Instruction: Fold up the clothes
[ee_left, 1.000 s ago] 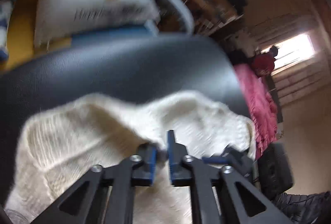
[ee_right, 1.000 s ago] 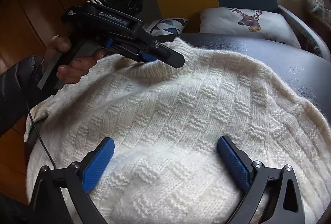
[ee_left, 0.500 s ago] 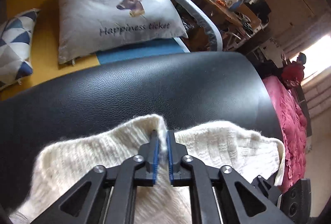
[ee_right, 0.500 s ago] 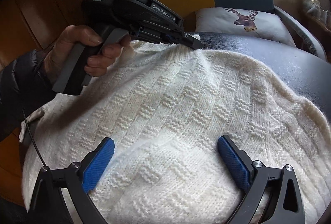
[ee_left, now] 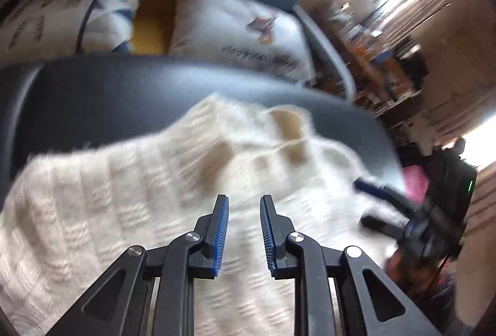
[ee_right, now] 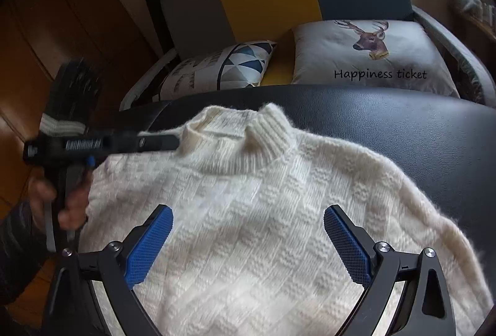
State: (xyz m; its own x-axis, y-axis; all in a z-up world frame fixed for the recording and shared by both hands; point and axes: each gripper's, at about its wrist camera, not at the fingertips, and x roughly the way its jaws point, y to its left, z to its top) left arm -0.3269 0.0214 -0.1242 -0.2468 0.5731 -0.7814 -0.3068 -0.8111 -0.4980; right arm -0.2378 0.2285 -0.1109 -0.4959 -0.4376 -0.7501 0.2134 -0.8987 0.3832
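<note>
Left gripper [ee_left: 244,204]: jaws slightly apart, empty, above sweater [ee_left: 130,212].
Right gripper [ee_right: 248,221]: jaws wide, over sweater.
Collar [ee_right: 269,134]: ahead.

A cream knitted sweater [ee_right: 248,212] with a block-textured pattern is spread flat, unfolded, on a black leather surface; its ribbed collar [ee_right: 266,131] is turned away from the camera.

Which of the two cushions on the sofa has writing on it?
The grey cushion on the right, with a deer's head and the words "Happiness ticket". The other cushion, to its left, shows only blue and white triangles.
</note>
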